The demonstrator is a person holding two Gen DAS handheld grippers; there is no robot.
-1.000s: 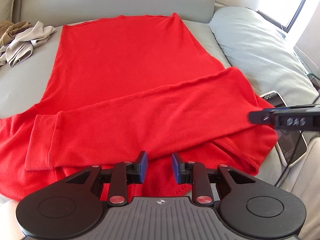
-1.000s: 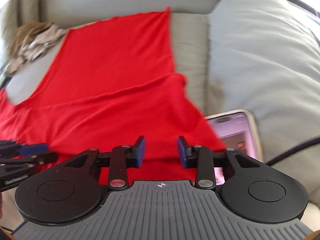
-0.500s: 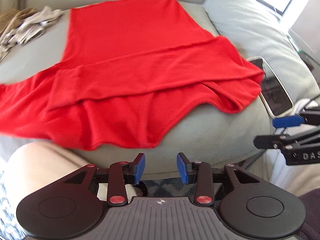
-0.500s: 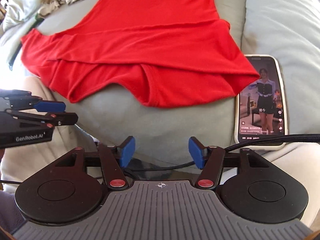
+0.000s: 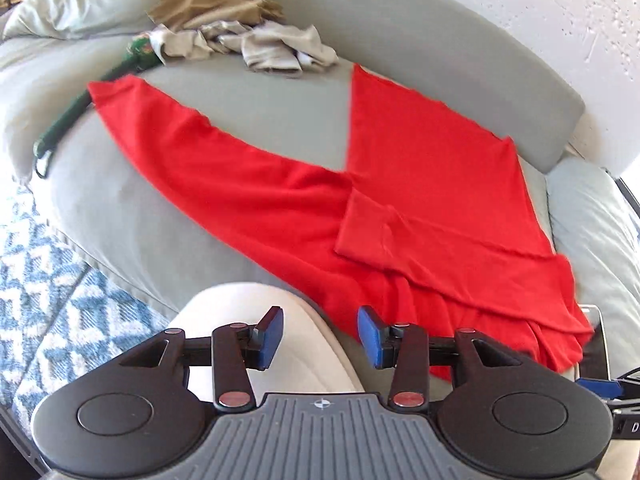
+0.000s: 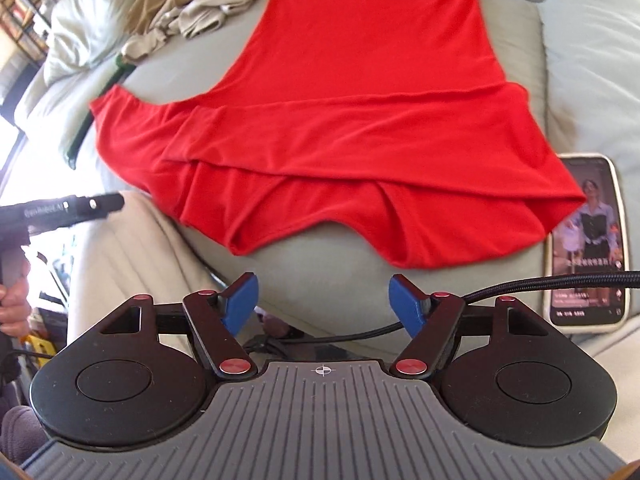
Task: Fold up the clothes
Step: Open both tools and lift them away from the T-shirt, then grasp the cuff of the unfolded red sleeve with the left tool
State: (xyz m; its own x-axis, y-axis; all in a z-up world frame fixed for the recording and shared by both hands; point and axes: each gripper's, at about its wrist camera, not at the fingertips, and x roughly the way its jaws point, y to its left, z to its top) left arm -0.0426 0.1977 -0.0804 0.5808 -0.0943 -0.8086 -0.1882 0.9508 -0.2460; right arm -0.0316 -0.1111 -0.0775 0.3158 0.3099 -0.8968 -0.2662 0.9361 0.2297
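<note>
A red long-sleeved top [image 5: 420,184] [image 6: 360,92] lies flat on the grey sofa seat [image 5: 256,104]. One sleeve is folded across the chest, the other stretches out to the left. My left gripper [image 5: 320,334] hovers off the sofa's front edge above a knee, its jaws opening with nothing between them. My right gripper [image 6: 322,300] hangs over the seat's front edge just short of the top's neckline, jaws opening wide and empty. The left gripper's tip [image 6: 100,204] shows at the left of the right wrist view.
A phone [image 6: 588,240] with a lit screen lies right of the top, a black cable [image 6: 540,282] running from it. A heap of beige and grey clothes [image 5: 248,40] sits at the back left near a pillow [image 6: 84,20]. A green strap [image 5: 72,120] lies at the left. A blue patterned rug [image 5: 40,280] covers the floor.
Both grippers have let go of the red top, pulled back off it toward the sofa's front edge and opened. The left gripper has swung left and rolled.
</note>
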